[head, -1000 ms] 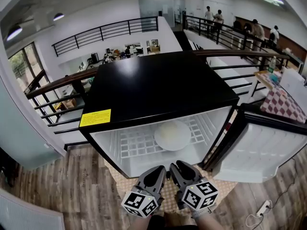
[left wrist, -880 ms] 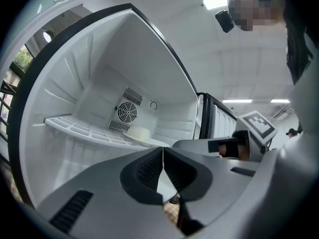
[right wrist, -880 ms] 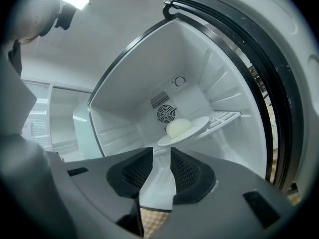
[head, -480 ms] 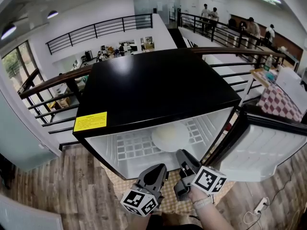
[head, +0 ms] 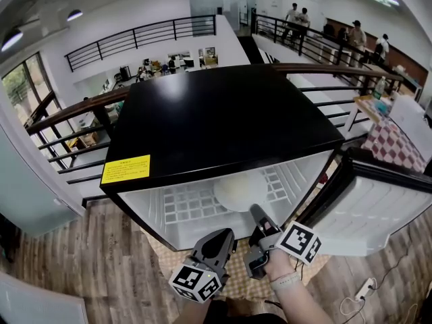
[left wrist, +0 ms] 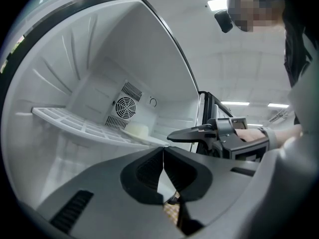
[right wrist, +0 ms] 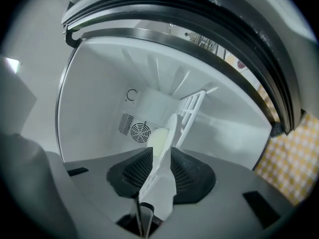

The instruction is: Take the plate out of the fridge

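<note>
Plate (head: pixel 241 191) is lying flat on the wire shelf (head: pixel 182 208) inside the open fridge (head: pixel 216 120), right of the shelf's middle and ahead of both tongs.

Nearest the person, the left tongs (head: pixel 225 236) are hanging low in front of the fridge, over the checked mat (head: pixel 236 272). Their jaws are meeting at the tips with nothing between them, as the left gripper view shows (left wrist: pixel 163 151).

A little farther in, the right tongs (head: pixel 256 212) are pointing at the shelf's front edge, just short of the plate's near rim. They are rolled on their side, so the shelf is showing as an upright band in their own view. The jaws (right wrist: pixel 160 156) are standing narrowly apart and are clamping nothing. The plate (right wrist: pixel 158 138) is showing edge-on through that gap, straight ahead along the jaws' line.

So the right tongs are the nearer of the 2, and the rim is already lining up with their slot. I judge a short push forward would be putting the rim between the jaws.

Beyond the plate (left wrist: pixel 135 130), the fan grille (left wrist: pixel 124 106) is sitting in the back wall. The door (head: pixel 364 208) is standing open at the right.
</note>
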